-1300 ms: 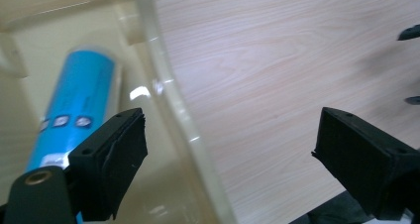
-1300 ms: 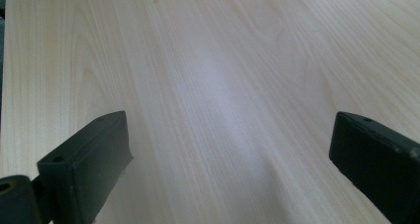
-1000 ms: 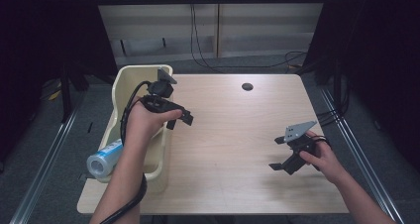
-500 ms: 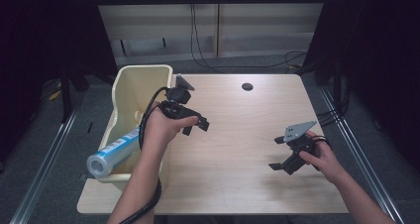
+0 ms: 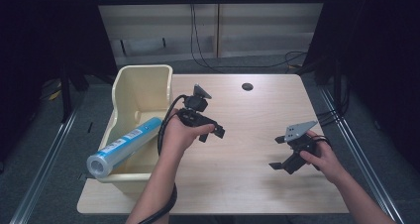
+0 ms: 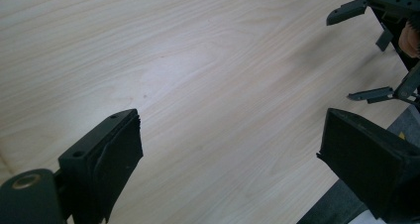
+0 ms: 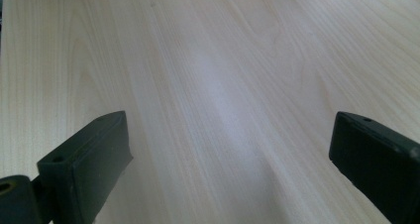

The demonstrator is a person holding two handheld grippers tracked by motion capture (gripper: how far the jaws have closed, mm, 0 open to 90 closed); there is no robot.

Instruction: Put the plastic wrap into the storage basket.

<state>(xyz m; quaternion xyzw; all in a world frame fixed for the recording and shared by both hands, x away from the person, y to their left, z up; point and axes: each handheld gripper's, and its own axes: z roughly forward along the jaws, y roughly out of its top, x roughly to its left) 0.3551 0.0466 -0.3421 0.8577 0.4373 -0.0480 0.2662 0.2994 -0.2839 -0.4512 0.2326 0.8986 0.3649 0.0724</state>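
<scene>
My left gripper (image 5: pixel 212 134) is open above the table's middle, just right of the cream bin (image 5: pixel 143 78), with nothing between its jaws. In the left gripper view my left gripper (image 6: pixel 230 130) frames bare wood, and the right gripper (image 6: pixel 379 45) sits at the top right. A blue and silver roll (image 5: pixel 124 144) lies slanted in the bin, its near end poking over the front left rim. My right gripper (image 5: pixel 277 153) is open low over the table's right side. In the right gripper view my right gripper (image 7: pixel 228 125) has only wood between its jaws.
The light wooden table (image 5: pixel 247 184) has a dark round hole (image 5: pixel 247 86) near its far edge. A black cable (image 5: pixel 166 135) loops from the left gripper down along the forearm. Metal floor rails (image 5: pixel 44 154) run past both table sides.
My left hand and gripper have swung right, from over the bin to over the table's middle. The roll stays in the bin. The right gripper has hardly moved.
</scene>
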